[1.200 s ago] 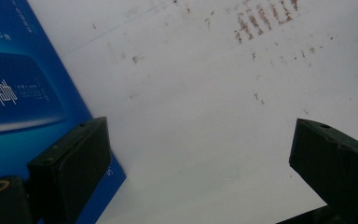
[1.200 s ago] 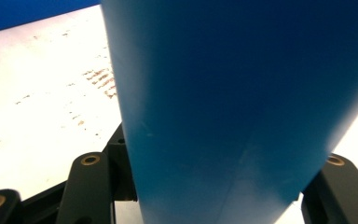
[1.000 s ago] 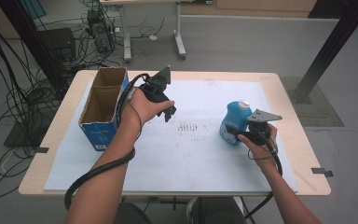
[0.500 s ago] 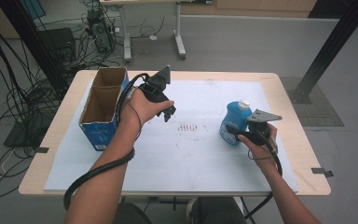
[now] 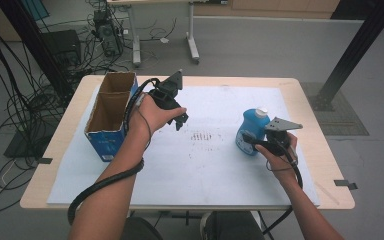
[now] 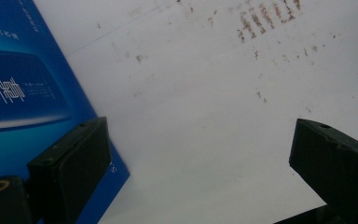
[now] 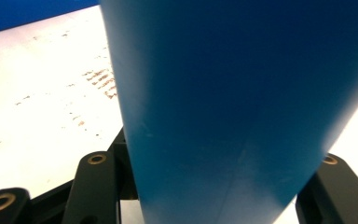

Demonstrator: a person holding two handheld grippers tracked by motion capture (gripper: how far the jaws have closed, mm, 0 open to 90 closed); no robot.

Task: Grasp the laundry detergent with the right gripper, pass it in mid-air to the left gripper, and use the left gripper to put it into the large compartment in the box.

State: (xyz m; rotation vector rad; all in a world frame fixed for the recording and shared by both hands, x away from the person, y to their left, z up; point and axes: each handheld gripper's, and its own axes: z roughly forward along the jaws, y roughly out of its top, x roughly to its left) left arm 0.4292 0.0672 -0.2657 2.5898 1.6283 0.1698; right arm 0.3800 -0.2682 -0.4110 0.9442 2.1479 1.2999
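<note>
With the right gripper (image 5: 254, 141) clamped low on the upright blue bottle (image 5: 251, 129) at the white mat's (image 5: 200, 170) three o'clock and the left gripper (image 5: 180, 120) spread empty, a low grip risks the bottle tipping when lifted.

Blue plastic bottle (image 5: 251, 131) with a white cap, standing upright on the white sheet, out at three o'clock from the table's middle. Smooth, broad blue body (image 7: 242, 112), looming close between the black jaws.

Smooth blue plastic bottle (image 5: 250, 131); matt cardboard box (image 5: 108, 119); stained white paper sheet (image 5: 190, 170).
</note>
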